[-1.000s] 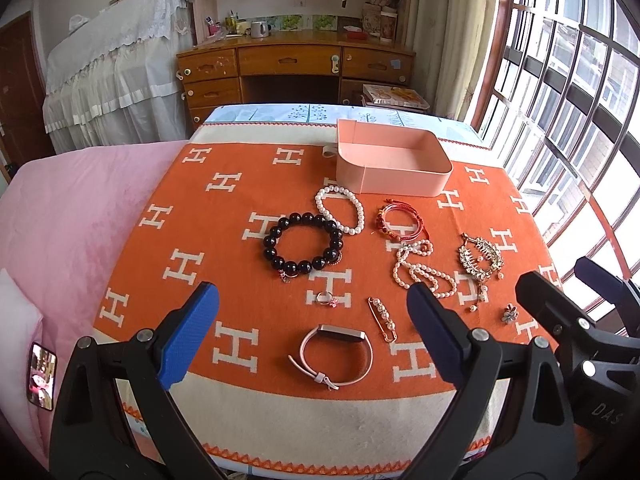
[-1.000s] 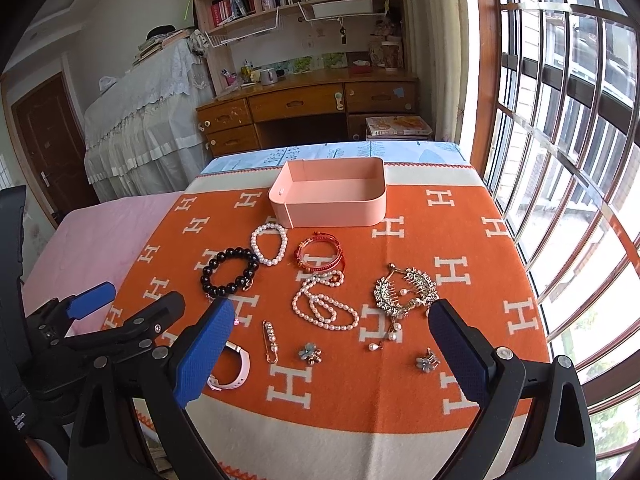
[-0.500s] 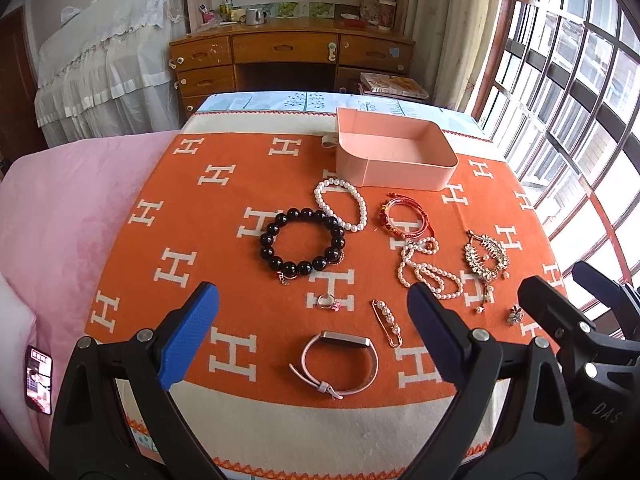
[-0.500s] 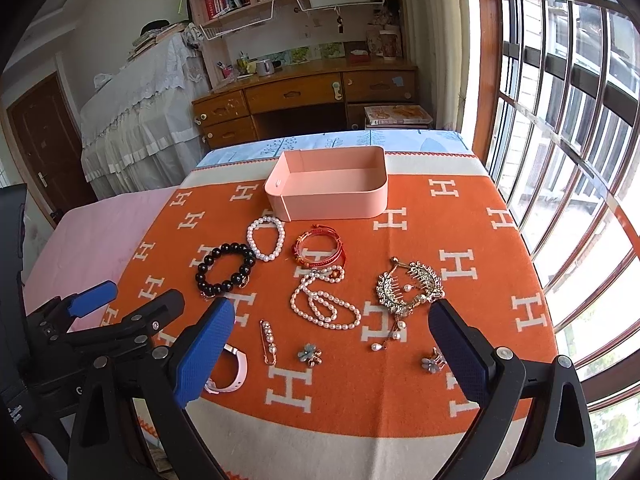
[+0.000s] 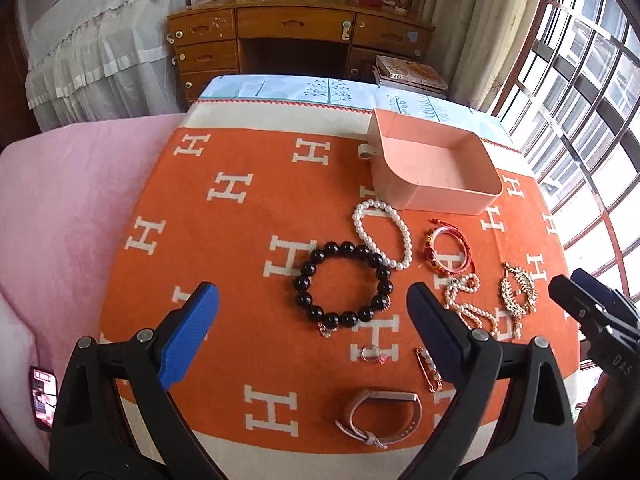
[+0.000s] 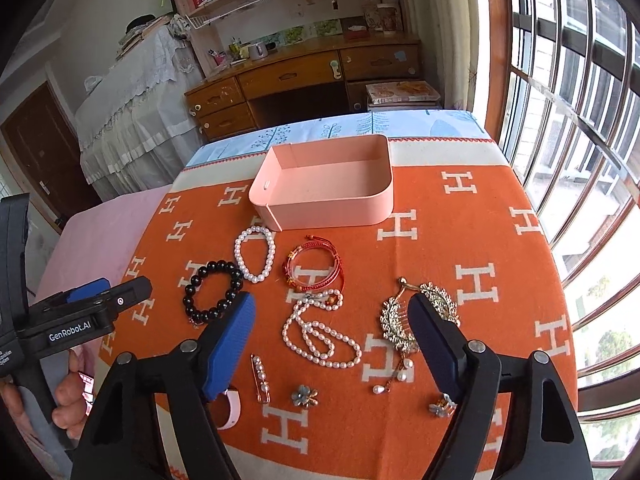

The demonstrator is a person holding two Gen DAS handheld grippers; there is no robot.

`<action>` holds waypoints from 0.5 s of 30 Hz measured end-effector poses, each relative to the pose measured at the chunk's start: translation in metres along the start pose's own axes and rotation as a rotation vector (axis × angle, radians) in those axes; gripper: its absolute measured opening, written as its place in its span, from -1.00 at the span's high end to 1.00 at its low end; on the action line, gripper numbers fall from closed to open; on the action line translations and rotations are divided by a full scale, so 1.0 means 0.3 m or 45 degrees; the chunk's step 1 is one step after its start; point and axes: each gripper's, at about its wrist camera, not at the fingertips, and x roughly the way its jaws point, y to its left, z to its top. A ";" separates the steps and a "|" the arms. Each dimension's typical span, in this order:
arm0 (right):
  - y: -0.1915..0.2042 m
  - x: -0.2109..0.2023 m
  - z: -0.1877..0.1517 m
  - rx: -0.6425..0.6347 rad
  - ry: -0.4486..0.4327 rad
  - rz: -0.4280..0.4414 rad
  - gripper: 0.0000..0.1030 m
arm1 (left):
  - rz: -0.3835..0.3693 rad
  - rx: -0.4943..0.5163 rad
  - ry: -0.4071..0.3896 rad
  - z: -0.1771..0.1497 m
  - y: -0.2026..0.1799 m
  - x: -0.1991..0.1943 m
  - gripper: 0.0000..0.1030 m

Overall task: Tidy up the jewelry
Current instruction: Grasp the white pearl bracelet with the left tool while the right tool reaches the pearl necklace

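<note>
No jewelry is in the pink box [image 6: 328,196] near the blanket's [image 6: 460,240] far edge yet. Both grippers, left [image 5: 312,312] and right [image 6: 332,320], are open, empty; the right's jaws were just closing. Next: grab the pearls [image 6: 320,340].

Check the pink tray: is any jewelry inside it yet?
The pink tray shows a bare floor in both views; no jewelry in it. Its near wall hides a strip of floor behind it. The white pearl bracelet lies just outside on the blanket.
</note>
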 end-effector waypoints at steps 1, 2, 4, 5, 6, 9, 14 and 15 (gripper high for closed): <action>-0.007 0.022 0.027 0.003 0.018 0.005 -0.46 | 0.015 0.016 -0.004 0.018 -0.001 0.010 -0.82; -0.011 0.036 0.047 0.009 0.030 0.009 -0.44 | 0.017 0.031 0.001 0.037 -0.002 0.022 -0.81; -0.031 0.074 0.097 0.026 0.060 0.023 -0.43 | 0.000 0.047 0.037 0.071 -0.006 0.052 -0.80; -0.039 0.088 0.115 0.035 0.072 0.023 -0.43 | -0.003 0.050 0.055 0.086 -0.009 0.070 -0.80; -0.051 0.104 0.134 0.045 0.084 0.026 -0.43 | 0.001 0.050 0.072 0.104 -0.011 0.092 -0.79; -0.096 0.152 0.181 0.077 0.132 0.015 -0.40 | -0.010 0.066 0.113 0.149 -0.029 0.168 -0.72; -0.185 0.241 0.198 0.123 0.223 -0.027 -0.36 | -0.057 0.101 0.189 0.201 -0.081 0.311 -0.64; -0.203 0.261 0.195 0.141 0.245 -0.028 -0.35 | -0.049 0.110 0.200 0.209 -0.094 0.343 -0.63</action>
